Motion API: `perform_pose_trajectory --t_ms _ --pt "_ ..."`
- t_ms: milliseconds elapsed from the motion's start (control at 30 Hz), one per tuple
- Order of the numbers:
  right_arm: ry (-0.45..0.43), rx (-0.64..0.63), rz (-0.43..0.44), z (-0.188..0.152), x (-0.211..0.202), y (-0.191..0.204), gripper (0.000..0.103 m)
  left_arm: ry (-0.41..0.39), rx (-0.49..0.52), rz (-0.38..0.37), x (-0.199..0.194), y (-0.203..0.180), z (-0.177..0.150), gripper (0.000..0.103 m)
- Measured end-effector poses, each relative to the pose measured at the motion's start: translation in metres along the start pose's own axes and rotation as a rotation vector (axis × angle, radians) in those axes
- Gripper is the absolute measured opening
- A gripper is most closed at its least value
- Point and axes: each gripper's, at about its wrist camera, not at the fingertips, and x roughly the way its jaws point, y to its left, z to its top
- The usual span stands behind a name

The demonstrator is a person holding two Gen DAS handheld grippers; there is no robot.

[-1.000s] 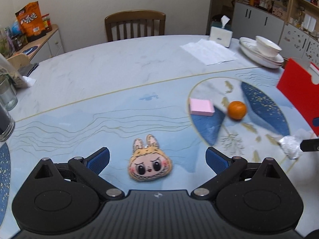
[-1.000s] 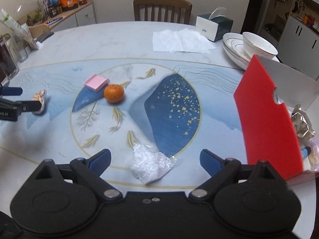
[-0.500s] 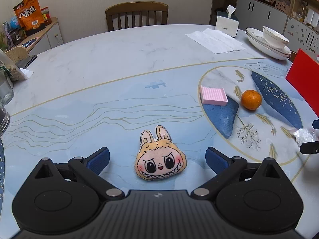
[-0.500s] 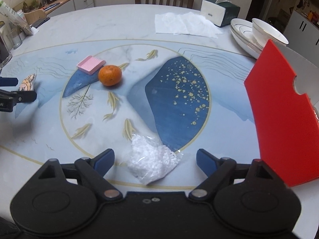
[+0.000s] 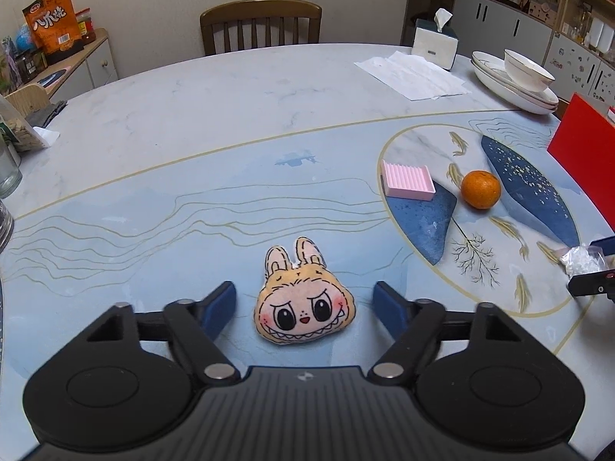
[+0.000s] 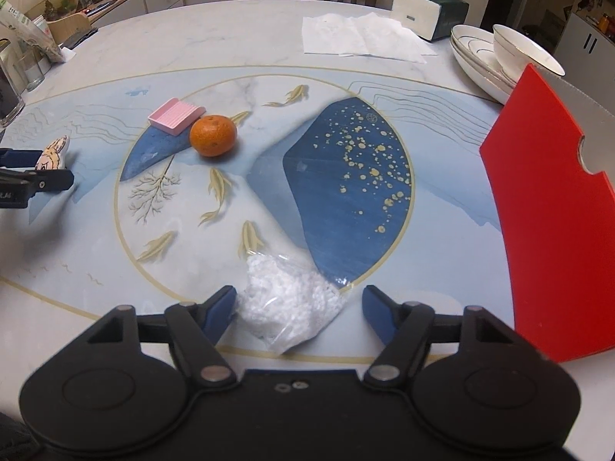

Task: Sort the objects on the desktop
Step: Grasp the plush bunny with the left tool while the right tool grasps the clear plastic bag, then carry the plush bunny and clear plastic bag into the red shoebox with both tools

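A yellow plush bunny-eared face (image 5: 303, 307) lies on the table between the blue pads of my left gripper (image 5: 305, 305). Its jaws are closing, with a small gap on each side of the plush. A clear bag of white granules (image 6: 288, 299) lies between the pads of my right gripper (image 6: 298, 305), whose jaws are closing too; the left pad is at the bag's edge, the right pad stands apart. A pink ridged tray (image 5: 407, 180) and an orange (image 5: 480, 189) sit farther out. The plush (image 6: 52, 151) and bag (image 5: 582, 259) each show at the other view's edge.
A red board (image 6: 546, 207) stands at the right. Stacked white plates with a bowl (image 5: 515, 80), a tissue box (image 5: 434, 44) and paper napkins (image 5: 415, 75) lie at the far right. Glasses (image 6: 15, 77) stand at the left edge, a wooden chair (image 5: 261, 25) beyond the table.
Both grippers' pads have drawn inward, the left around the plush and the right around the bag. The right gripper has sunk closer to the bag.
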Motion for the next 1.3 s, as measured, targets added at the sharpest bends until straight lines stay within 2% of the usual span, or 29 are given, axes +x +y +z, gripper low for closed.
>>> perform_pose_trajectory --t_ms 200,333,667,1033,1300 --pt "-0.009 -0.010 0.009 -0.001 -0.002 0.002 0.056 0.015 -0.001 0.005 -0.001 -0.002 0.001 0.054" --pt "-0.011 -0.010 0.009 -0.001 -0.004 0.000 0.050 0.026 0.002 0.012 -0.001 -0.004 0.000 0.052" --pt "-0.031 -0.003 0.014 -0.007 -0.017 -0.007 0.033 0.020 0.014 -0.028 -0.019 -0.025 0.000 0.050" --pt "-0.073 0.015 0.040 -0.013 -0.052 -0.020 0.029 0.013 0.012 -0.127 -0.047 -0.063 0.005 0.050" --pt "-0.103 0.031 0.063 -0.019 -0.083 -0.036 0.029 -0.002 0.065 -0.185 -0.063 -0.108 0.013 0.050"
